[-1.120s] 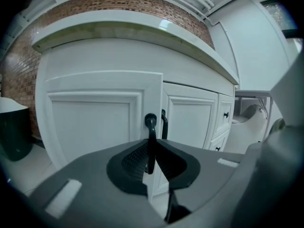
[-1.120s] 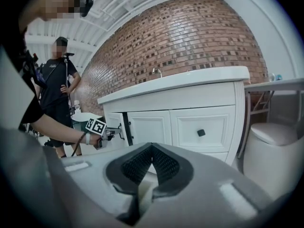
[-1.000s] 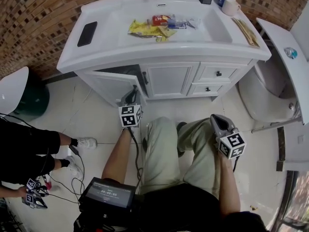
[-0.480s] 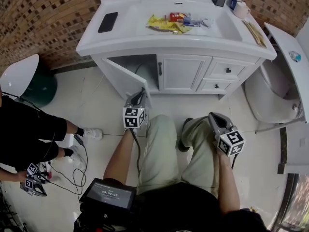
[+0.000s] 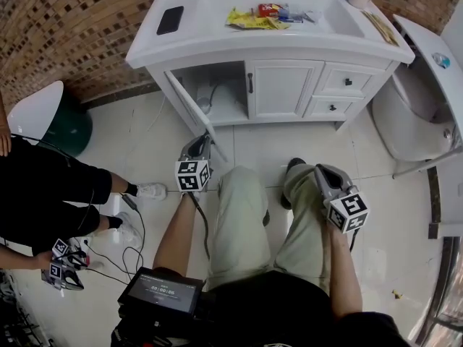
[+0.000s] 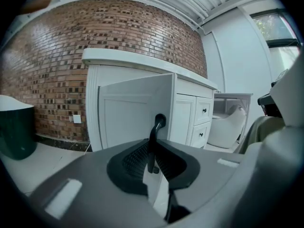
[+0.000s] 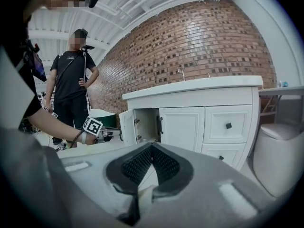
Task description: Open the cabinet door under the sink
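The white vanity (image 5: 217,48) stands under the sink, and its left cabinet door (image 5: 189,107) is swung wide open toward me. My left gripper (image 5: 203,140) is shut on the door's black handle (image 6: 155,132), which stands upright between the ribbed pads (image 6: 135,160). Pipes and a hose show inside the opened compartment (image 5: 217,96). My right gripper (image 5: 323,170) hangs over my right thigh, away from the vanity, shut with nothing between its jaws. In the right gripper view the open door (image 7: 127,127) shows at the cabinet's left end, far beyond that gripper (image 7: 151,148).
A second closed door (image 5: 283,87) and two drawers (image 5: 347,83) sit right of the opening. A toilet (image 5: 414,114) stands at the right, a green bin (image 5: 71,132) at the left. A person (image 5: 43,197) stands on the left with cables on the floor. Wrappers and a phone (image 5: 170,20) lie on the countertop.
The left gripper has pulled the handle back toward me and the door has swung from partly open to wide open. Both grippers have drawn away from the vanity.
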The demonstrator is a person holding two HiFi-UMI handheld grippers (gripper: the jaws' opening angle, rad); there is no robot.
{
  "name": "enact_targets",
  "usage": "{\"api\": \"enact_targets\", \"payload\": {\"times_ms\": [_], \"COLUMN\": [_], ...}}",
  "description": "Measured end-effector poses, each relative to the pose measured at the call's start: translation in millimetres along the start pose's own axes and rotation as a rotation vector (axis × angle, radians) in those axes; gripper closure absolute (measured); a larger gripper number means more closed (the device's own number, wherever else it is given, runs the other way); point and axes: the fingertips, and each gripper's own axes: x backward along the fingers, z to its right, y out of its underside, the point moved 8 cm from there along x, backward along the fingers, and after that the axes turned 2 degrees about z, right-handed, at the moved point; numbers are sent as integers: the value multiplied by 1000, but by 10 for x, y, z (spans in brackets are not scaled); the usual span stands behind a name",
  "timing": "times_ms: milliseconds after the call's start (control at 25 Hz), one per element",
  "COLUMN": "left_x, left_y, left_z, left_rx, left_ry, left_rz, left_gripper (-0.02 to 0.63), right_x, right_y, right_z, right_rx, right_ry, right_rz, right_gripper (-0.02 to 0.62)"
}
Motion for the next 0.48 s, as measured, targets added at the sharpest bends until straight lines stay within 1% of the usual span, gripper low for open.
{"api": "enact_targets", "payload": {"times_ms": [160,360,480], "left_x": [349,618,766], "left_y": [67,87,98], "left_z": [-338,-750,-1052], "left_rx": [15,65,118], "left_ry": [-51,-105,-182], "left_rz": [0,-21,-14], "left_gripper": [552,554,560], "right_x": [180,393,502], "right_y": [108,250,341], "right_z": [-252,-488,-647], "right_rx": [10,-2,-14], "right_ry": [35,77,92], "right_rz": [-6,-17,-14], "right_gripper": [603,603,603]}}
